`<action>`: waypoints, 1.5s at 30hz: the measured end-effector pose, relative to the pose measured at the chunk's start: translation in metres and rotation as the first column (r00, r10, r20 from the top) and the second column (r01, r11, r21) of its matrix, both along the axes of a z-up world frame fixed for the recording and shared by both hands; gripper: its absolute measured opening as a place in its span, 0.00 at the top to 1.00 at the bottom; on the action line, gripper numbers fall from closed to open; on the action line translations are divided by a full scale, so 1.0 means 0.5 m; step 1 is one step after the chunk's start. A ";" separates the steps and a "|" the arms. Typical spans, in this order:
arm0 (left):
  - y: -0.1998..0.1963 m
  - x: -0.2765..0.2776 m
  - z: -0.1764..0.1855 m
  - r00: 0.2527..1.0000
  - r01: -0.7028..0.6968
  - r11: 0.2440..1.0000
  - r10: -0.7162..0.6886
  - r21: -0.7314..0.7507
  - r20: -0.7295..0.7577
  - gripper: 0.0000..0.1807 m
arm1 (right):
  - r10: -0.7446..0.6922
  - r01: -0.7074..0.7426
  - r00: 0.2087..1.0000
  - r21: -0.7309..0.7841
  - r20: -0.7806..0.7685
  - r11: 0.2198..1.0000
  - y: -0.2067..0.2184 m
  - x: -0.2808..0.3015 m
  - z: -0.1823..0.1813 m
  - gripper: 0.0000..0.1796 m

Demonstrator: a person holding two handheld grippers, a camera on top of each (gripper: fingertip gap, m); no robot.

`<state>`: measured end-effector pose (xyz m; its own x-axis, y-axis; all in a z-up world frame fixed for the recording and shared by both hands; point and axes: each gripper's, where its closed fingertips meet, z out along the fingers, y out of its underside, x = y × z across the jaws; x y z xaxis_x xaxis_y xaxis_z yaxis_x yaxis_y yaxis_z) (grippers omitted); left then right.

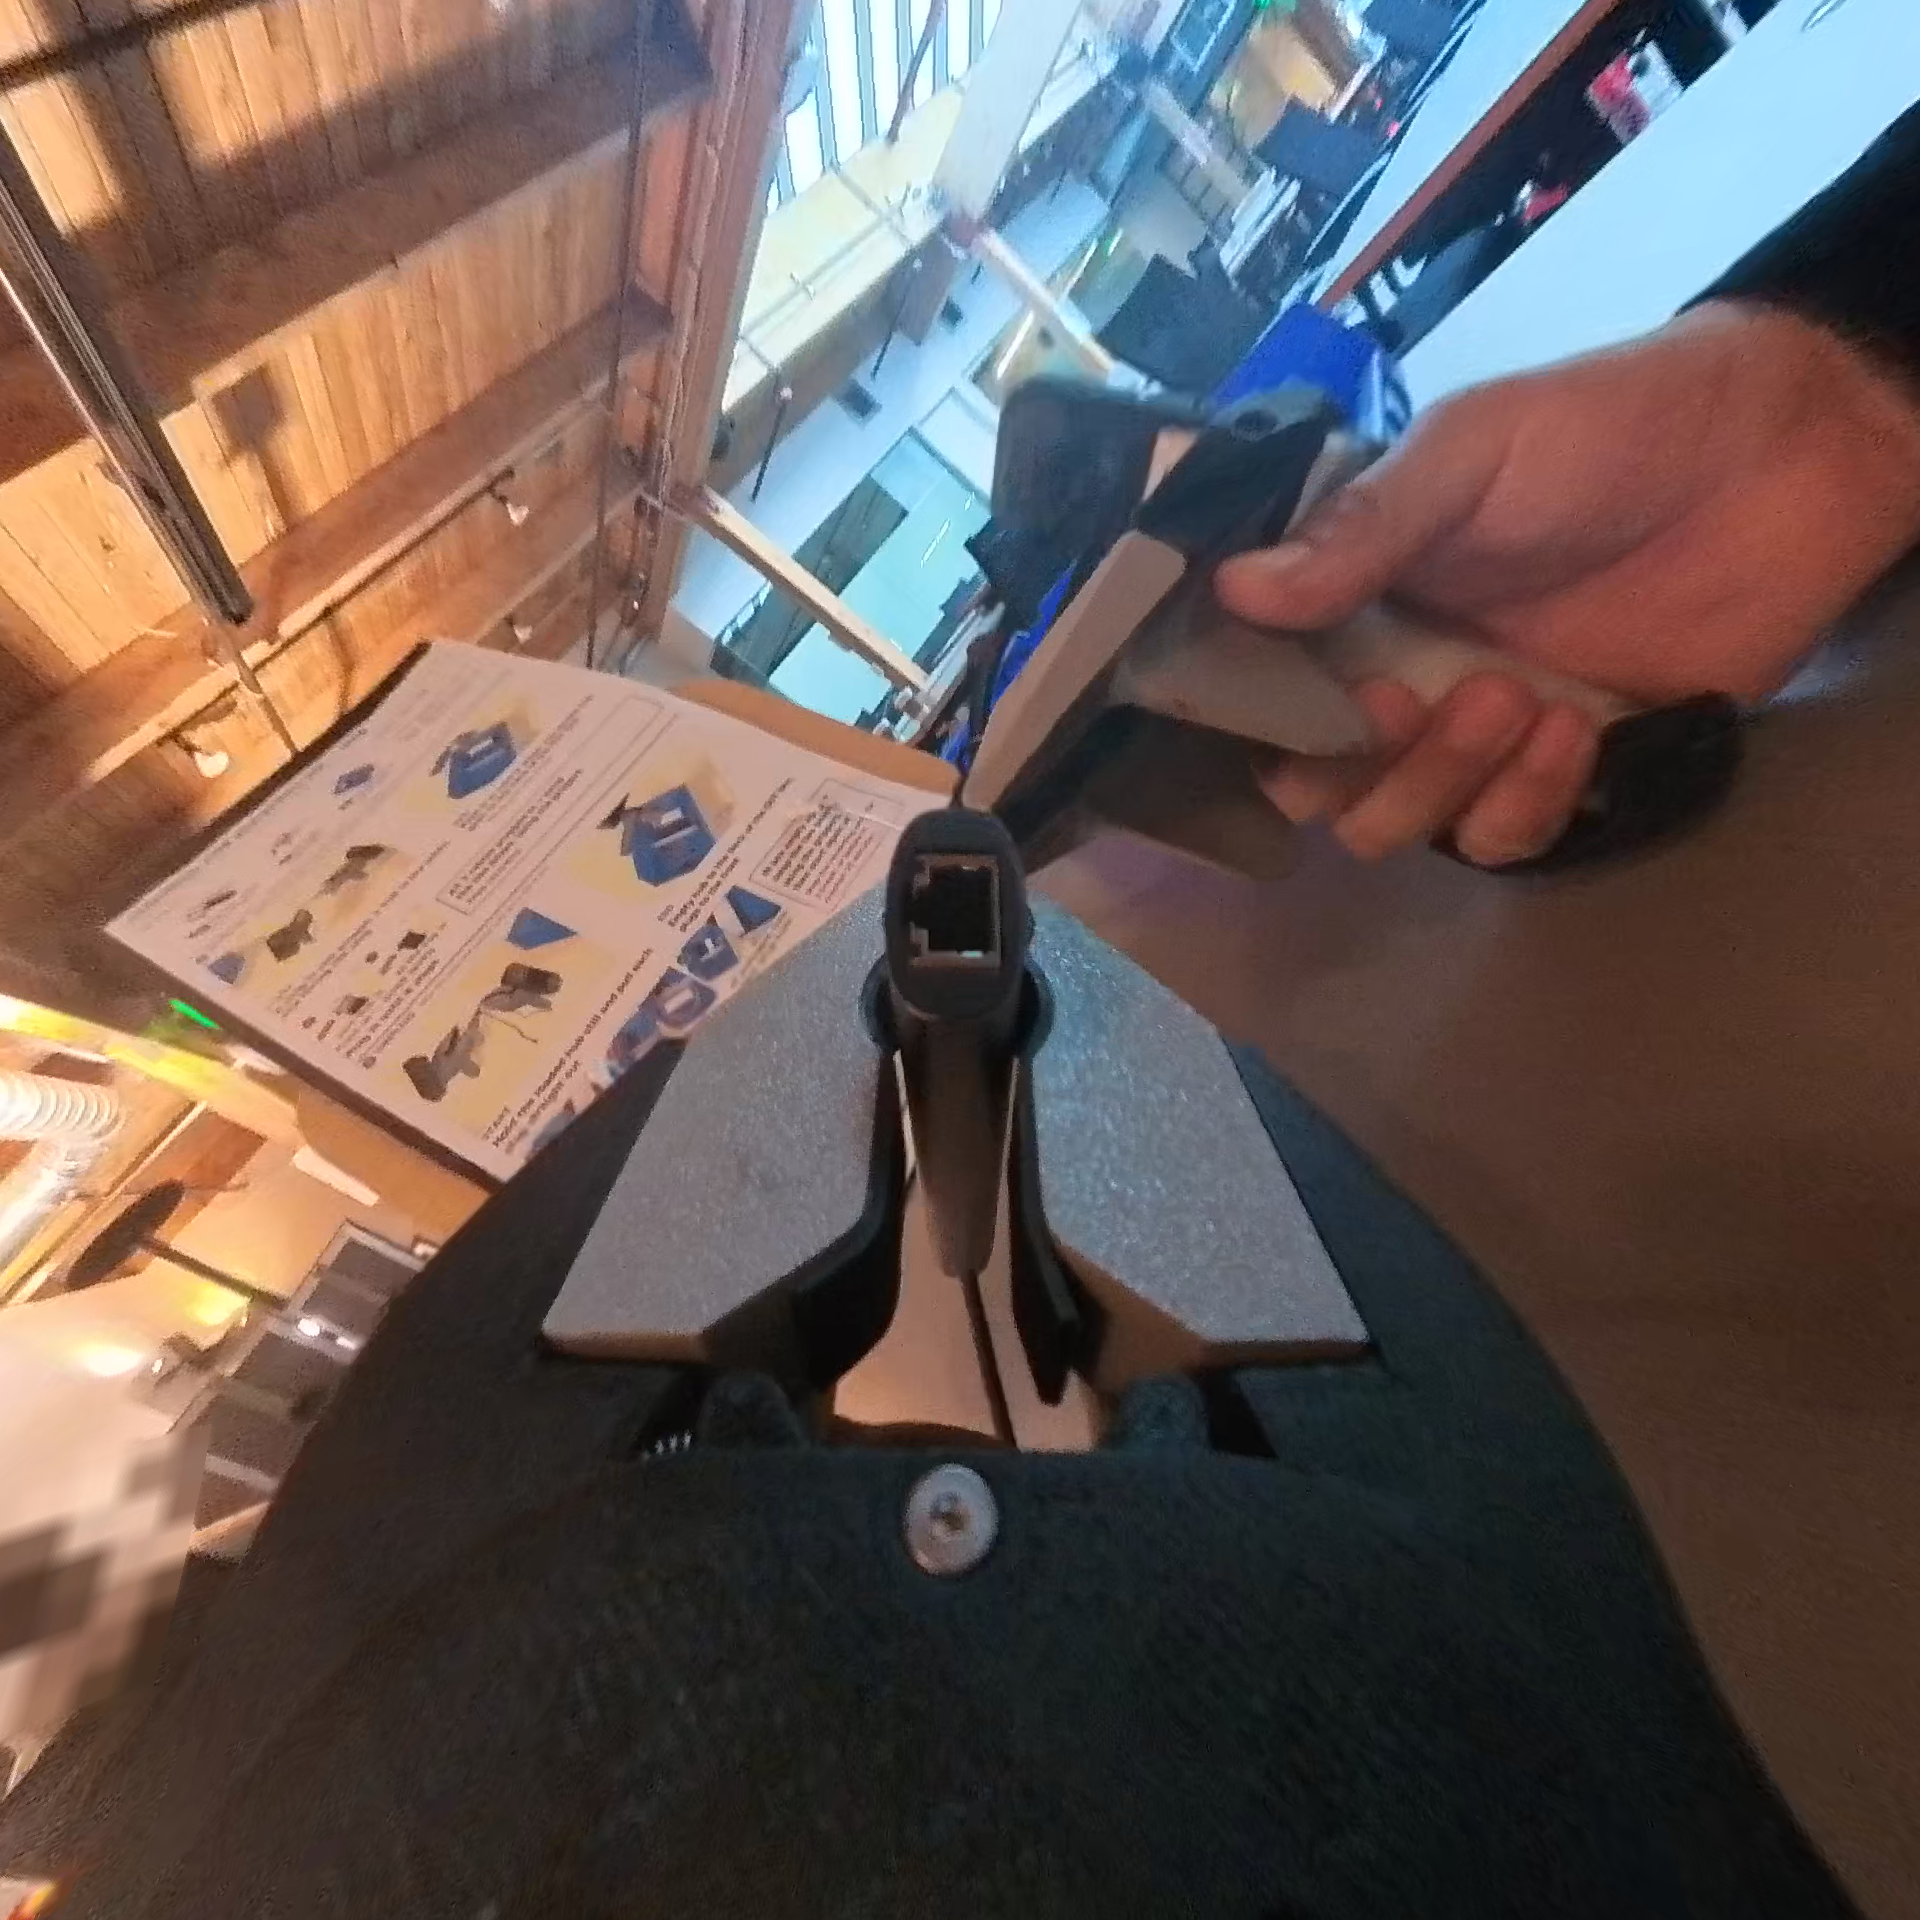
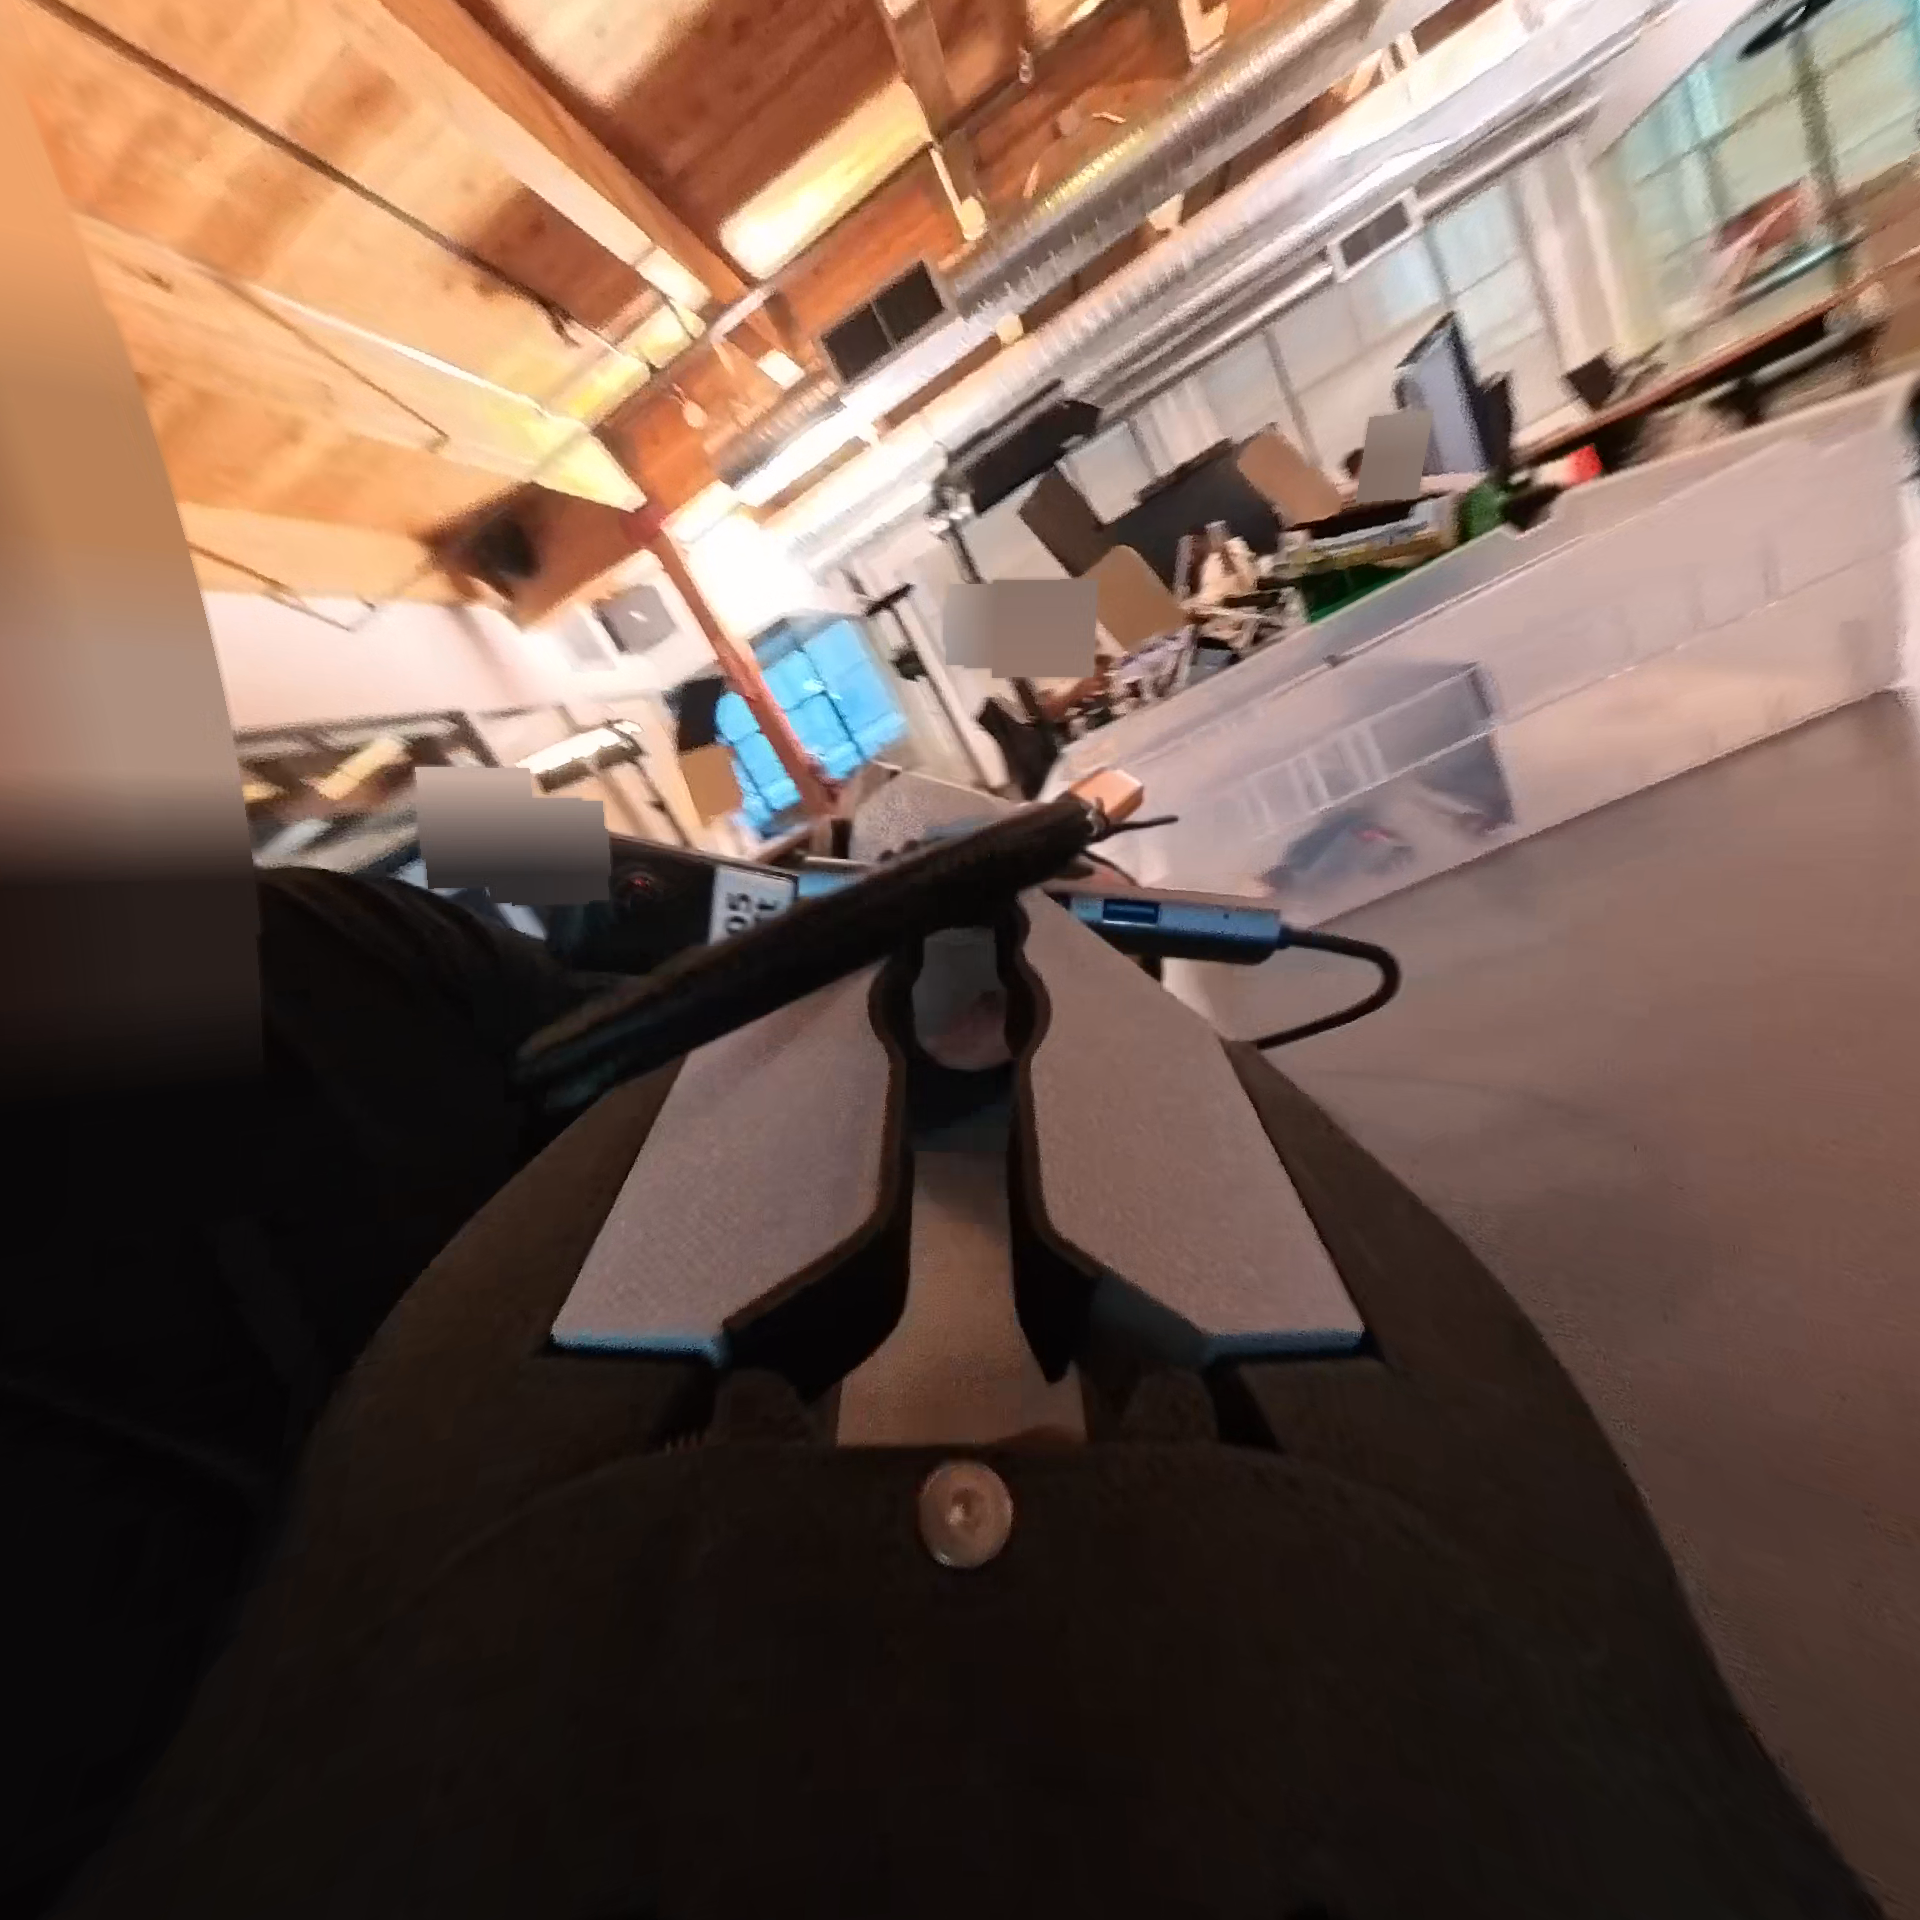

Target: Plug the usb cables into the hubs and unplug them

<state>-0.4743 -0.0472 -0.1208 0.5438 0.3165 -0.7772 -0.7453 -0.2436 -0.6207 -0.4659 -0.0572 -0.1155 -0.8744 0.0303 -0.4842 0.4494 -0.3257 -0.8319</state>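
My left gripper (image 1: pixel 954 1013) is shut on a dark grey hub (image 1: pixel 954 920), which stands between the fingers with its square network port facing out; the hub's thin cable runs back between the jaws. My right gripper (image 1: pixel 987 800), held by a hand (image 1: pixel 1558 582), points its tips at the far end of that hub. In the right wrist view my right gripper (image 2: pixel 958 935) has its jaws narrowly apart. The left gripper (image 2: pixel 1060 836) crosses in front and hides the tips. A second grey hub (image 2: pixel 1184 920) with a blue port and a looping cable (image 2: pixel 1361 987) lies just right of them.
A printed instruction sheet (image 1: pixel 499 883) lies on the grey table (image 1: pixel 1558 1143) behind my left gripper. A clear plastic bin (image 2: pixel 1382 769) stands at the far right. An office with desks and people lies beyond. Left and right tips are no more than a few centimetres apart.
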 end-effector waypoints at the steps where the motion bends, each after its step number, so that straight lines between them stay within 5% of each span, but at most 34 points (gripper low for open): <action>1: 0.000 0.005 0.004 1.000 0.011 1.000 -0.011 0.007 -0.013 0.93 | 0.022 -0.021 1.000 -0.016 0.012 1.000 -0.001 0.002 0.002 0.94; 9: -0.002 0.014 0.002 0.998 0.052 0.999 -0.052 0.001 -0.034 0.93 | 0.078 -0.078 0.996 0.000 -0.041 0.997 -0.008 0.026 0.013 0.94; 15: 0.006 0.006 -0.010 0.998 0.025 0.999 -0.026 -0.033 -0.050 0.93 | -0.037 0.037 0.999 -0.027 -0.007 0.999 0.034 -0.018 0.022 0.95; 18: 0.006 0.001 -0.024 0.999 0.026 0.997 -0.029 -0.070 -0.045 0.93 | -0.185 0.183 0.983 0.096 0.017 0.978 0.089 -0.060 -0.005 0.95; 22: 0.009 -0.011 -0.044 0.999 0.008 0.994 -0.012 -0.113 -0.032 0.93 | -0.330 0.240 0.931 0.416 0.158 0.877 0.145 -0.097 -0.118 0.94; 26: 0.011 0.002 -0.035 0.992 0.097 0.993 -0.092 -0.059 0.084 0.93 | -0.451 0.265 0.887 0.686 0.102 0.677 0.186 -0.109 -0.174 0.94; 29: 0.006 0.008 -0.026 0.968 0.173 0.985 -0.170 -0.003 0.183 0.93 | -0.471 0.230 0.874 0.758 0.114 0.610 0.207 -0.096 -0.176 0.79; 33: -0.007 0.021 -0.001 0.922 0.272 0.958 -0.285 0.087 0.263 0.93 | -0.553 0.380 0.827 0.826 -0.102 0.416 0.270 -0.074 -0.141 0.74; 38: -0.008 0.068 0.022 0.826 0.422 0.890 -0.456 0.174 0.330 0.93 | -0.208 0.307 0.951 0.749 -0.227 0.588 0.110 0.015 -0.057 0.68; 42: -0.003 0.082 0.019 0.821 0.441 0.882 -0.471 0.167 0.322 0.93 | -0.064 0.368 0.916 0.764 -0.397 0.530 0.019 0.005 -0.085 0.64; 45: -0.003 0.082 0.020 0.823 0.435 0.884 -0.468 0.173 0.322 0.93 | 0.046 0.325 0.893 0.713 -0.447 0.622 -0.047 0.013 -0.097 0.72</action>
